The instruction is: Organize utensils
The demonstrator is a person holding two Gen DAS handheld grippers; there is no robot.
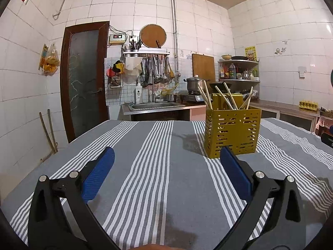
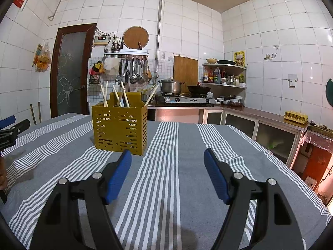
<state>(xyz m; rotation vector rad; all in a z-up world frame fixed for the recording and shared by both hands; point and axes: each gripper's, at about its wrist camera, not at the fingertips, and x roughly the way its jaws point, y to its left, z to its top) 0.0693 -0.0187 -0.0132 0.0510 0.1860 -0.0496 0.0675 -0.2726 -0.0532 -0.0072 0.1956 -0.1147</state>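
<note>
A mustard-yellow slotted utensil holder (image 1: 232,132) stands upright on the grey striped tablecloth (image 1: 145,156), with several pale wooden chopsticks (image 1: 225,98) leaning out of its top. My left gripper (image 1: 167,153) is open above the cloth, its blue pads empty; the holder sits just beyond its right pad. In the right wrist view the same holder (image 2: 120,128) with its chopsticks (image 2: 122,95) stands ahead and left of my right gripper (image 2: 167,156), which is open and holds nothing. The left gripper's tip (image 2: 8,125) shows at that view's left edge.
Behind the table runs a kitchen counter with a steel sink (image 1: 155,105), a gas stove (image 2: 188,100) carrying a pot and a wok, hanging ladles (image 1: 158,70) and a corner shelf (image 2: 225,75). An egg tray (image 2: 295,116) lies on the right counter. A dark door (image 1: 84,79) stands at the left.
</note>
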